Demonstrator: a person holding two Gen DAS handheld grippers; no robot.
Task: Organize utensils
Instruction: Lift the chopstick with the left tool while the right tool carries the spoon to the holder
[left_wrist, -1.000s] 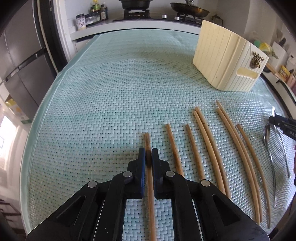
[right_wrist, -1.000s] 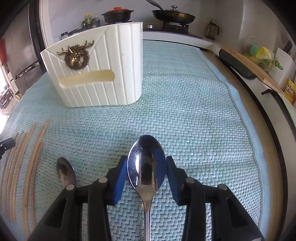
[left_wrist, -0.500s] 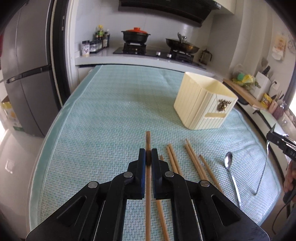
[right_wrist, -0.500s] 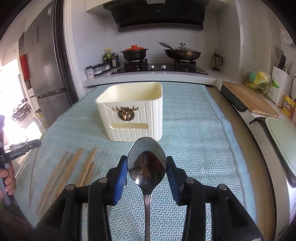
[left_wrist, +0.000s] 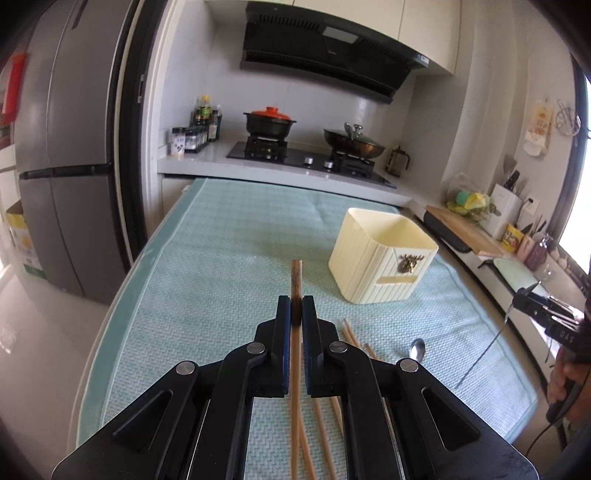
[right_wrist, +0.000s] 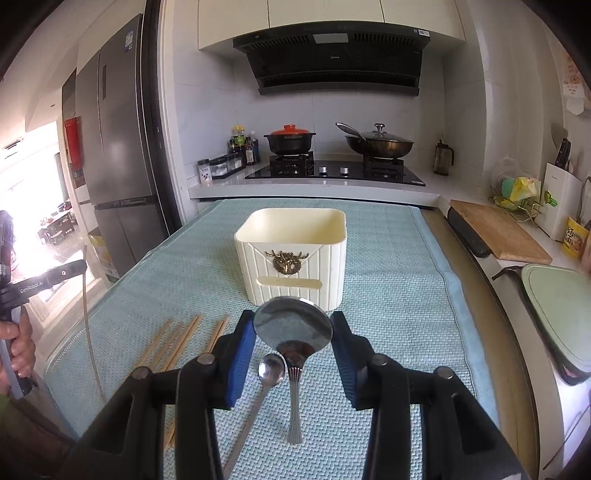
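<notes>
Left gripper (left_wrist: 296, 312) clenched on a single wooden chopstick (left_wrist: 296, 280), tip pointing toward 12 o'clock, lifted above the teal mat (left_wrist: 229, 258). Loose chopsticks (right_wrist: 177, 341) lie on the mat at 7 o'clock of the cream utensil holder (right_wrist: 295, 254). Right gripper (right_wrist: 293, 328) grasping a large spoon (right_wrist: 293, 325) by its bowl, handle hanging down. Small spoon (right_wrist: 271, 369) lies on the mat beneath.
</notes>
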